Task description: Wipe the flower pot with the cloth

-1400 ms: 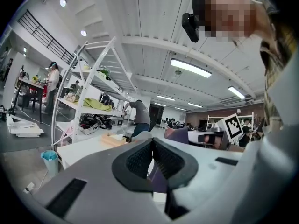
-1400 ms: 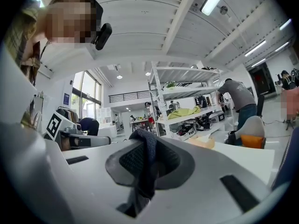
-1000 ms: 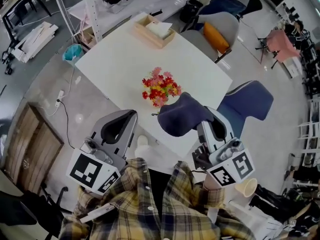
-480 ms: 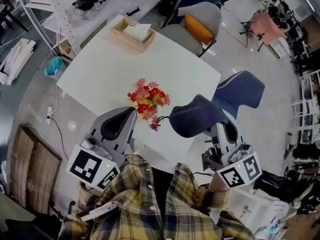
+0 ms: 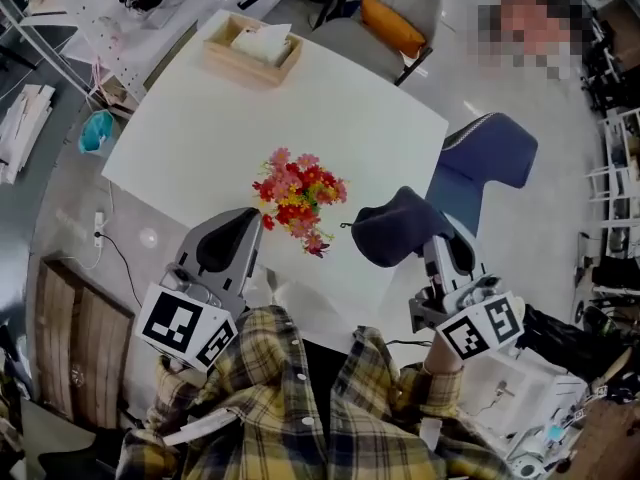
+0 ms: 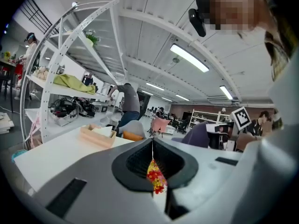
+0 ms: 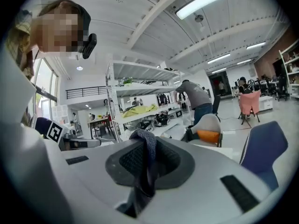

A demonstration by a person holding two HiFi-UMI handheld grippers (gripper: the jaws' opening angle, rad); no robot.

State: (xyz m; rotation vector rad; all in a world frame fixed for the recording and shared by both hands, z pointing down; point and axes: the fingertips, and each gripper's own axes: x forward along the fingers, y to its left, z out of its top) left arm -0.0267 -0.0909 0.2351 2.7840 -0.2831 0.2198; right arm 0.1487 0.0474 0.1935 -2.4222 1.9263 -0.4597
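Observation:
A bunch of red, pink and yellow flowers [image 5: 298,200] stands on the white table [image 5: 190,138]; the blooms hide the pot under them. My left gripper [image 5: 243,230] is shut and empty at the table's near edge, just left of the flowers. Through its shut jaws in the left gripper view [image 6: 153,143] a strip of the flowers [image 6: 156,181] shows. My right gripper [image 5: 438,250] is shut on a dark blue cloth [image 5: 398,226], which bulges over the table's near right edge, a little right of the flowers. The cloth [image 7: 147,160] hangs pinched between the right jaws.
A wooden tissue box [image 5: 252,48] sits at the table's far edge. A grey chair with an orange cushion [image 5: 392,23] stands behind the table and a blue chair [image 5: 490,158] at its right. Metal shelving [image 5: 60,18] is at the far left.
Both grippers have come lower and forward toward the table. The cloth, which overlapped the flowers' right side, now sits apart to their right.

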